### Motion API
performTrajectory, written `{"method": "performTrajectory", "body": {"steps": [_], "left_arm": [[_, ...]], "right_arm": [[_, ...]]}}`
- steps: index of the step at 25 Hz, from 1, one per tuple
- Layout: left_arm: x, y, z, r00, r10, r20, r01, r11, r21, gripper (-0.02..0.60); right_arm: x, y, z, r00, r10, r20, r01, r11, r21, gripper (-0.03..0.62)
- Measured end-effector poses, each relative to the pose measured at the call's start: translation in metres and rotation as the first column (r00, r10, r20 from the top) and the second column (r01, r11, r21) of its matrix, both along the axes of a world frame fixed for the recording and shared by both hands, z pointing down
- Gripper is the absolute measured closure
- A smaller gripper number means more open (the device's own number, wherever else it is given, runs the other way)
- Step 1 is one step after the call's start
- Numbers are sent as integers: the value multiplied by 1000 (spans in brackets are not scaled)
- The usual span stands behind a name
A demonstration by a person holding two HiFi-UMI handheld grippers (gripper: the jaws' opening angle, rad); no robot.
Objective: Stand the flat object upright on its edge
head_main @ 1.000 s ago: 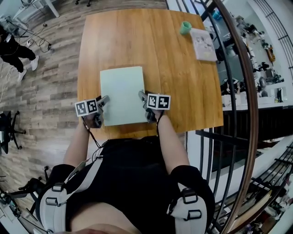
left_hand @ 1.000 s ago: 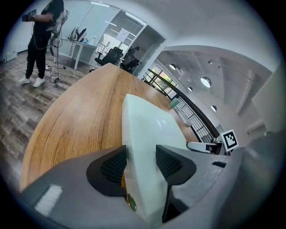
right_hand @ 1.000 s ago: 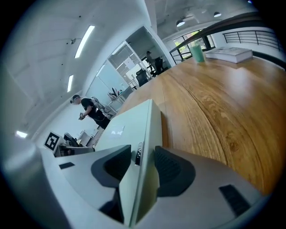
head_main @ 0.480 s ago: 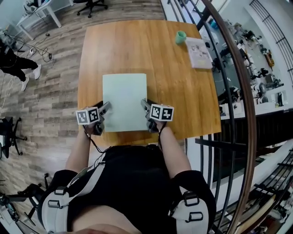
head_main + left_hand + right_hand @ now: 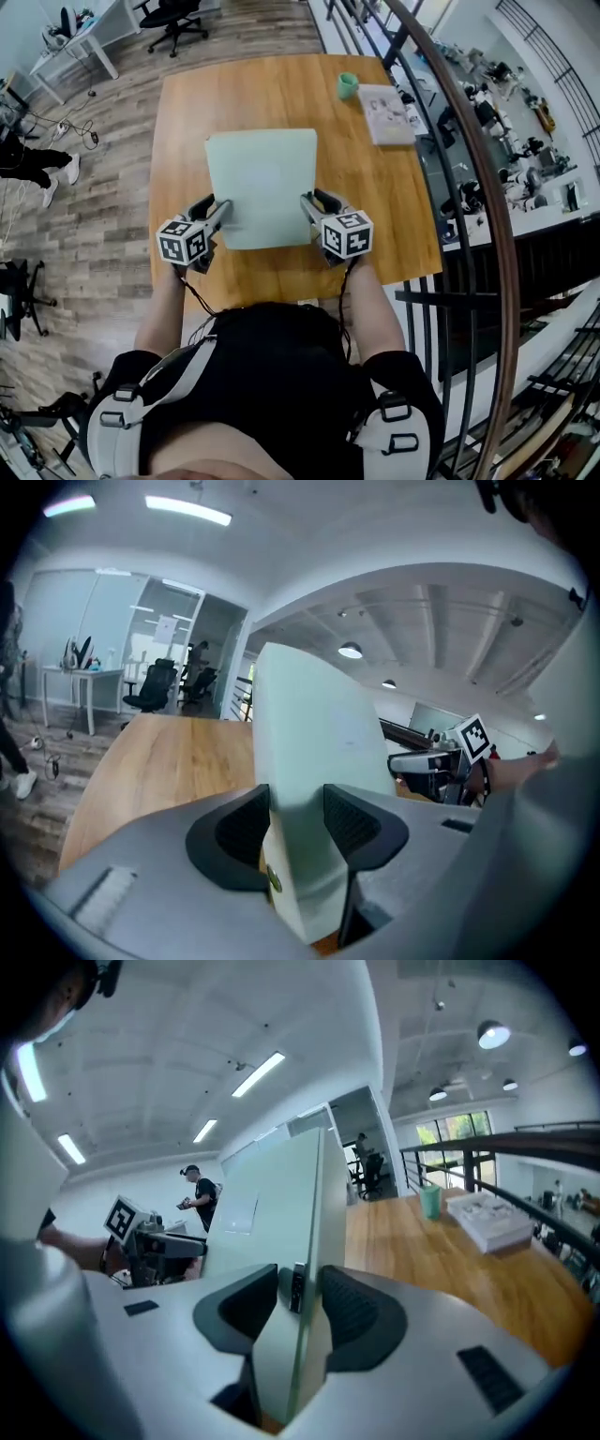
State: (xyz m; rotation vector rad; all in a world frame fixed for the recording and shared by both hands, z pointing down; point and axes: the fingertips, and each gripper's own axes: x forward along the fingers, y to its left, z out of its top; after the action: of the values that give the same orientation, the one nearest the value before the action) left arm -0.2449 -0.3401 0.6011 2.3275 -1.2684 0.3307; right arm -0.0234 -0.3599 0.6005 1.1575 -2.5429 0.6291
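The flat object [image 5: 262, 183] is a pale green slab held by its two side edges above the wooden table [image 5: 281, 94]. Its far end is raised, and it rises steeply between the jaws in both gripper views. My left gripper [image 5: 220, 208] clamps the left edge near the lower corner, its jaws closing with both pads on the slab [image 5: 314, 724]. My right gripper [image 5: 311, 202] clamps the right edge, its pads against the slab [image 5: 281, 1194]. Whether the lower edge touches the table is hidden by the grippers.
A small green cup [image 5: 348, 85] and a white booklet [image 5: 382, 100] lie at the table's far right corner. A black railing [image 5: 469, 141] runs along the right side. A person [image 5: 197, 1194] stands far off in the room, and office chairs [image 5: 173, 14] stand beyond the table.
The slab lay flat on the table a second ago; both grippers have closed on its side edges and tipped its far end upward. The grippers sit a little higher.
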Motion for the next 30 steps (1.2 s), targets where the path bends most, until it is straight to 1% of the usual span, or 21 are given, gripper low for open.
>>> {"method": "performTrajectory", "body": {"steps": [3, 7, 10, 13, 16, 18, 23, 26, 30], "left_arm": [[24, -11, -18, 998, 30, 49, -34, 996, 85, 403], [49, -21, -36, 993, 44, 110, -63, 981, 182, 411], [63, -27, -42, 985, 38, 166, -77, 969, 234, 417], [80, -33, -43, 975, 28, 220, -86, 961, 262, 422], [99, -37, -38, 966, 26, 259, -99, 957, 273, 428], [109, -38, -31, 963, 23, 268, -97, 959, 267, 431], [127, -34, -5, 963, 16, 269, -77, 972, 220, 439], [129, -27, 15, 958, 14, 287, -69, 981, 182, 446], [130, -18, 24, 952, 14, 304, -76, 978, 193, 460]], "right_arm": [[24, -8, -19, 998, 3, -58, 2, 996, 86, 444], [49, -16, -33, 995, 22, -98, -5, 985, 174, 447], [63, -20, -39, 991, 47, -122, -17, 971, 237, 448], [80, -24, -38, 984, 96, -153, -49, 958, 284, 450], [99, -27, -32, 972, 151, -177, -91, 948, 305, 451], [110, -29, -25, 966, 172, -194, -107, 946, 307, 451], [126, -33, -9, 953, 183, -240, -102, 944, 315, 453], [128, -31, 9, 945, 179, -273, -95, 951, 293, 453], [131, -26, 21, 951, 194, -239, -117, 946, 303, 451]]}}
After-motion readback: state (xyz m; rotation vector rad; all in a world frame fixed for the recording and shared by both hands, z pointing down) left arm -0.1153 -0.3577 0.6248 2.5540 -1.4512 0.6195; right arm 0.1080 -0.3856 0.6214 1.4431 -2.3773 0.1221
